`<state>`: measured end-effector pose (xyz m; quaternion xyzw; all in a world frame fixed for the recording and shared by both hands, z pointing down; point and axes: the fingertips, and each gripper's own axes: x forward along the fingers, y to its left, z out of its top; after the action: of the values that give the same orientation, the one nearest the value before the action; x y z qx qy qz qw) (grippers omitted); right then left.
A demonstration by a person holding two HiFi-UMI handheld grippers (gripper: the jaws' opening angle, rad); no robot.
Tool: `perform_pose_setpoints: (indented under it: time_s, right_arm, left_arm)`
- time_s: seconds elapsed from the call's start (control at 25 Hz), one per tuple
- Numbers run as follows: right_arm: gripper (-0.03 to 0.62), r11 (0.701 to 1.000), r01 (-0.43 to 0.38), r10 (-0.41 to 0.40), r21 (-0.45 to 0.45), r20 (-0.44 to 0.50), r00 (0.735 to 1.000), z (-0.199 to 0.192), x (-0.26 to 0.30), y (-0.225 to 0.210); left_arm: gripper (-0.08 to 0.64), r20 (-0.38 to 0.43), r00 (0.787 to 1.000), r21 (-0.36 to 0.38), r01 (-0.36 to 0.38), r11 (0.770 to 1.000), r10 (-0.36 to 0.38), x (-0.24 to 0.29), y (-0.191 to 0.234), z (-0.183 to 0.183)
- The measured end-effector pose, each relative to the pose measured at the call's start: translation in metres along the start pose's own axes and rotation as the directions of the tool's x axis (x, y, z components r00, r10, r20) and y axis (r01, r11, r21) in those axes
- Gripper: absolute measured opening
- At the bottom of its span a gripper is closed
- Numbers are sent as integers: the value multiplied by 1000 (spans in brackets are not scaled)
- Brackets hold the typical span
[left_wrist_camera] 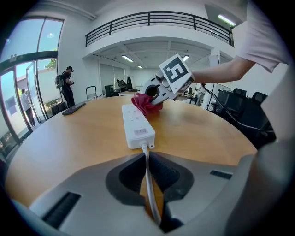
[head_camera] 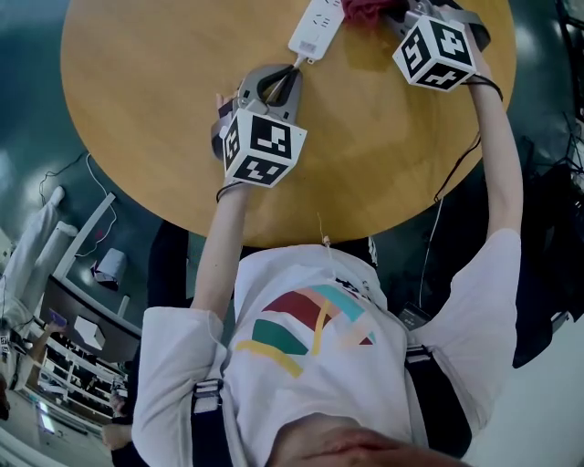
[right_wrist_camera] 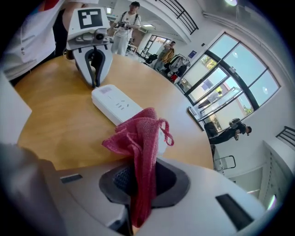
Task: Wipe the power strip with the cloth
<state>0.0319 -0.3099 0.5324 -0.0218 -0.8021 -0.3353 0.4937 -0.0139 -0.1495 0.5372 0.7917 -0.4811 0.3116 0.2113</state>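
Power strip (head_camera: 317, 25) lies flat on the table (head_camera: 164, 109), out at the far side and lengthwise away from the person. At its near end sits the left gripper (head_camera: 294, 71), with the cord (left_wrist_camera: 150, 184) running straight back from the strip between its closed-up jaws. Over on the right, further out, the right gripper (head_camera: 392, 18) has the cloth (head_camera: 363, 9) pinched between its jaws, and the cloth rests against the strip's far end. The two grippers face each other, strip in between.
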Motion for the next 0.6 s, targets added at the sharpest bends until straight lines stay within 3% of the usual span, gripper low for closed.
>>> perform_pose_setpoints:
  time_s: [0.2, 0.44, 0.6]
  right_arm:
    - [39, 997, 58, -57, 49, -30, 998, -12, 0, -24]
    - [40, 991, 96, -89, 96, -83, 993, -56, 6, -68]
    - [40, 996, 86, -86, 32, 12, 996, 6, -6, -78]
  left_arm:
    - [64, 8, 1000, 6, 4, 1000, -4, -7, -2, -1]
    - [64, 6, 1000, -12, -3, 1000, 3, 10, -3, 19]
    - [66, 6, 1000, 1, -6, 1000, 6, -1, -1, -8]
